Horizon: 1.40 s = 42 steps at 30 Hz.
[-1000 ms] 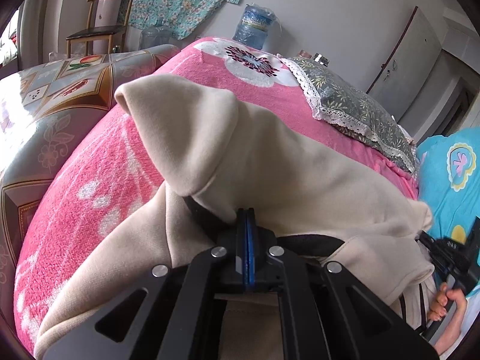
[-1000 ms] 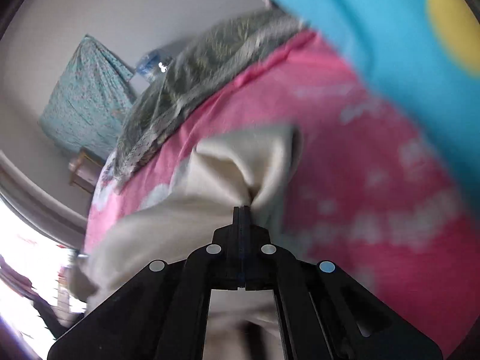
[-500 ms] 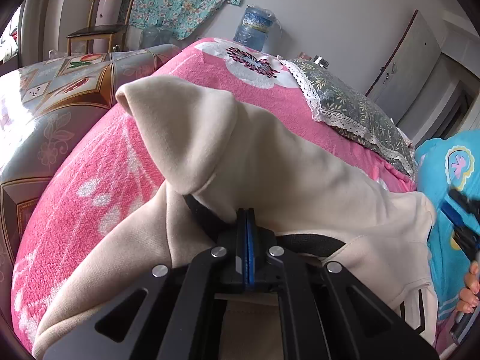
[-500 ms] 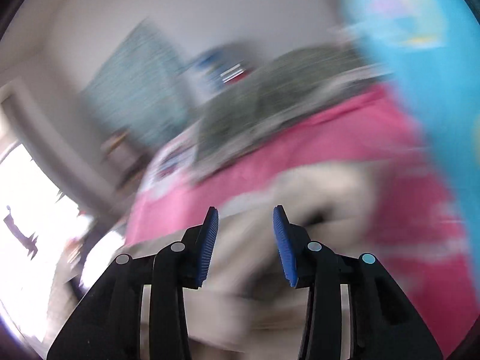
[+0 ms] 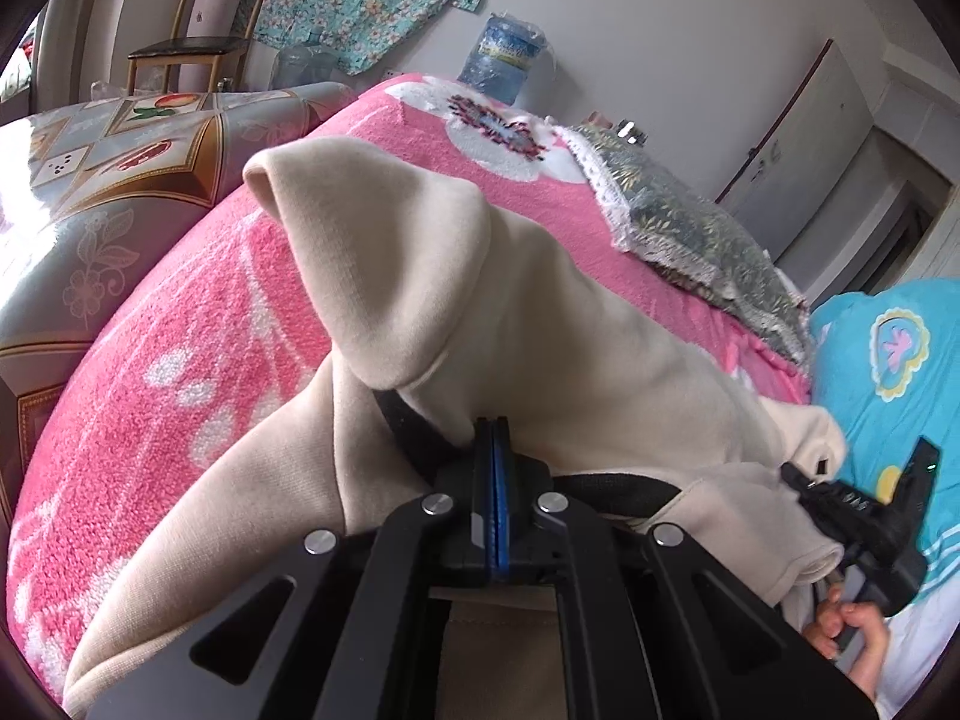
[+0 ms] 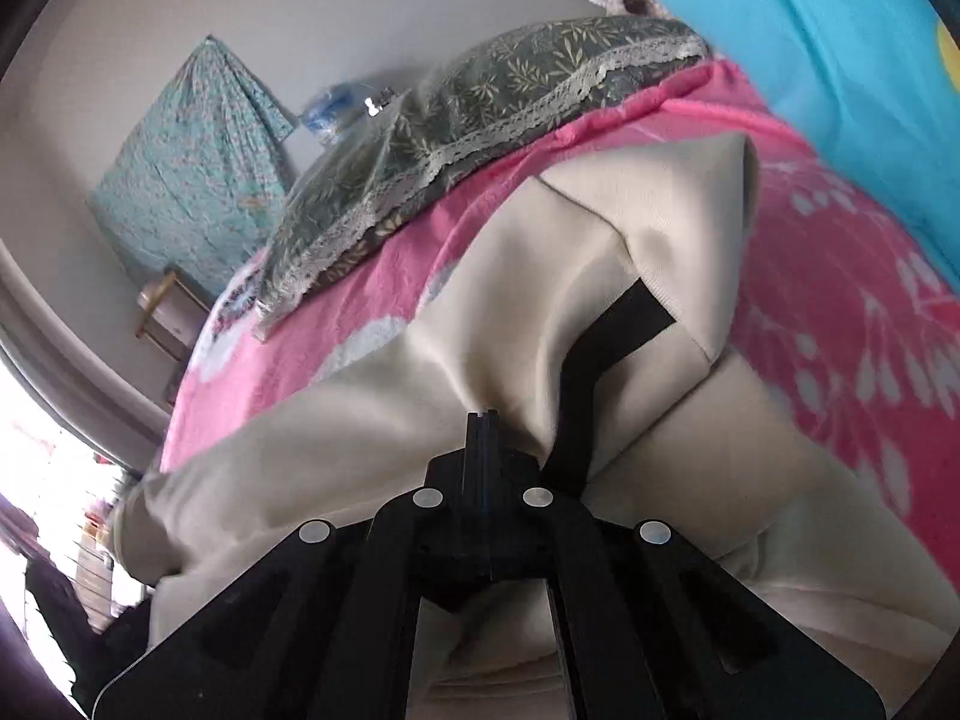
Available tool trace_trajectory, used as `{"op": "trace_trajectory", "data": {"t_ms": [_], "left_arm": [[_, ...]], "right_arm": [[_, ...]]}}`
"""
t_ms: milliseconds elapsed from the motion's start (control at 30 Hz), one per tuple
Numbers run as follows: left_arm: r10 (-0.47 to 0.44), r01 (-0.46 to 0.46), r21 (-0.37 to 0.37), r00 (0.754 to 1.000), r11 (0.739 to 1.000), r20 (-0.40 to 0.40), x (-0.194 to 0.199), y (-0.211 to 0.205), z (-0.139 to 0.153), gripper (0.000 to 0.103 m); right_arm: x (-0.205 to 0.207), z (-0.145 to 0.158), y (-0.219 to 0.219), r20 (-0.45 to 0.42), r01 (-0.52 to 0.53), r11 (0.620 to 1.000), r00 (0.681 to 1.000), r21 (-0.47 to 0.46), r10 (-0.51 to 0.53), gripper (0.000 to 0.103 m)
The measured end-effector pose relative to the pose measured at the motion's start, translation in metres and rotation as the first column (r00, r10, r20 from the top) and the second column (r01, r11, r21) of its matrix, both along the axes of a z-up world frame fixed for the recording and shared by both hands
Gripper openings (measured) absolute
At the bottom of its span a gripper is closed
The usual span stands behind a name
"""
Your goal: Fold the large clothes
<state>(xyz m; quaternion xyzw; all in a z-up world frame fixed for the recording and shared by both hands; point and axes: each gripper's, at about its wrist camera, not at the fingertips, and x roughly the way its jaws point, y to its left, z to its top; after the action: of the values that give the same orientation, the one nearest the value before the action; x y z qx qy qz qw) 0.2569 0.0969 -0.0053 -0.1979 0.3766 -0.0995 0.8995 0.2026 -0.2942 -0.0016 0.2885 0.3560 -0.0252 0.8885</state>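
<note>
Cream garment (image 5: 540,312) with black band, pink white-flowered blanket (image 5: 198,324)

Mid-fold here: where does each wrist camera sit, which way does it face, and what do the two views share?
Left wrist: on the left claw, looking down across the beige garment on the pink blanket; own claw, right claw and hand show.
Right wrist: on the right claw, facing the garment toward the window; only its own claw shows.
Shared: garment, blanket, green pillow, water bottle.
</note>
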Motion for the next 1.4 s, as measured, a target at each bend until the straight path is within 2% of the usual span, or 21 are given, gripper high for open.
{"op": "trace_trajectory", "data": {"t_ms": [100,133,233,267,367,433,500,567,633,767,800,867,900,967,1033,1100,1200,1233,1300,1367,1400], "left_arm": [[-0.01,0.013,-0.059,0.999,0.998,0.042,-0.008,0.005,0.015,0.002],[-0.013,0.021,-0.075,0.995,0.997,0.104,-0.018,0.002,0.032,0.002],[-0.093,0.122,-0.145,0.977,0.982,0.191,-0.018,-0.022,0.07,0.002],[-0.152,0.184,-0.191,0.974,0.964,0.166,-0.002,-0.037,0.075,0.002],[-0.347,0.319,-0.408,0.938,0.856,0.006,0.059,-0.08,0.054,0.003],[-0.353,0.258,-0.494,0.929,0.831,-0.109,0.088,-0.092,0.023,0.003],[-0.279,0.131,-0.512,0.934,0.849,-0.223,0.101,-0.083,-0.008,0.002],[-0.123,-0.004,-0.55,0.973,0.835,-0.194,0.096,-0.041,-0.02,0.002],[0.05,-0.105,-0.498,0.991,0.861,-0.122,0.081,0.0,-0.008,0.002],[0.245,-0.252,-0.457,0.967,0.853,-0.077,0.058,0.073,-0.006,0.003],[0.266,-0.272,-0.419,0.961,0.866,-0.076,0.054,0.081,-0.005,0.003],[0.223,-0.235,-0.373,0.972,0.897,-0.077,0.054,0.081,-0.01,0.003],[0.216,-0.224,-0.27,0.974,0.936,-0.063,0.053,0.069,0.001,0.003],[0.187,-0.186,-0.027,0.982,0.982,0.018,0.051,0.037,0.032,0.002],[0.119,-0.138,0.135,0.982,0.981,0.144,0.035,0.0,0.057,0.002],[0.026,-0.059,0.186,0.983,0.981,0.179,0.031,-0.026,0.064,0.002],[-0.12,0.105,0.287,0.992,0.952,0.034,0.048,-0.08,0.025,0.002],[-0.117,0.111,0.323,0.993,0.94,-0.003,0.046,-0.087,0.004,0.002],[-0.109,0.087,0.38,0.993,0.921,0.035,0.042,-0.096,-0.008,0.002],[-0.108,0.088,0.349,0.993,0.933,0.038,0.042,-0.091,-0.004,0.002],[-0.112,0.098,0.301,0.993,0.948,0.03,0.043,-0.084,-0.006,0.002]], "right_arm": [[0.01,-0.005,0.013,0.01,-0.003,1.0,1.0,0.009,0.003,0.0],[0.011,-0.005,0.015,0.016,-0.007,1.0,1.0,0.012,0.007,0.0],[0.03,-0.011,0.034,0.026,-0.011,1.0,1.0,0.013,0.011,0.0],[0.029,-0.011,0.035,0.031,-0.011,1.0,0.999,0.008,0.011,0.0],[0.029,-0.007,0.043,0.039,-0.01,1.0,0.999,-0.012,0.01,0.0],[0.027,-0.01,0.039,0.049,-0.014,1.0,0.999,0.016,0.014,0.0],[0.026,-0.012,0.037,0.059,-0.017,0.999,0.998,0.04,0.014,0.0],[0.025,-0.012,0.036,0.063,-0.02,0.999,0.998,0.044,0.017,0.0],[0.024,-0.012,0.036,0.064,-0.022,0.999,0.998,0.047,0.019,0.0],[0.023,-0.012,0.037,0.068,-0.027,0.999,0.997,0.045,0.023,0.0],[0.023,-0.012,0.037,0.068,-0.026,0.999,0.997,0.046,0.023,0.0],[0.022,-0.011,0.037,0.066,-0.026,0.999,0.998,0.044,0.023,0.0],[0.022,-0.011,0.036,0.063,-0.026,0.999,0.998,0.044,0.023,0.0],[0.02,-0.01,0.035,0.06,-0.025,0.999,0.998,0.047,0.022,0.0],[0.019,-0.007,0.035,0.053,-0.024,0.999,0.998,0.046,0.022,0.0],[0.014,-0.001,0.039,0.042,-0.02,1.0,0.999,0.009,0.019,0.0],[0.008,0.003,0.043,0.043,-0.043,0.999,0.998,-0.002,0.043,0.002],[0.006,0.001,0.041,0.044,-0.046,0.999,0.998,0.025,0.045,0.002],[0.004,-0.005,0.032,0.032,-0.052,0.993,0.998,0.103,0.049,0.002],[0.0,-0.007,0.024,0.013,-0.052,0.983,0.999,0.178,0.05,0.002],[0.0,-0.012,0.017,-0.024,-0.059,0.957,0.997,0.284,0.068,0.002]]}}
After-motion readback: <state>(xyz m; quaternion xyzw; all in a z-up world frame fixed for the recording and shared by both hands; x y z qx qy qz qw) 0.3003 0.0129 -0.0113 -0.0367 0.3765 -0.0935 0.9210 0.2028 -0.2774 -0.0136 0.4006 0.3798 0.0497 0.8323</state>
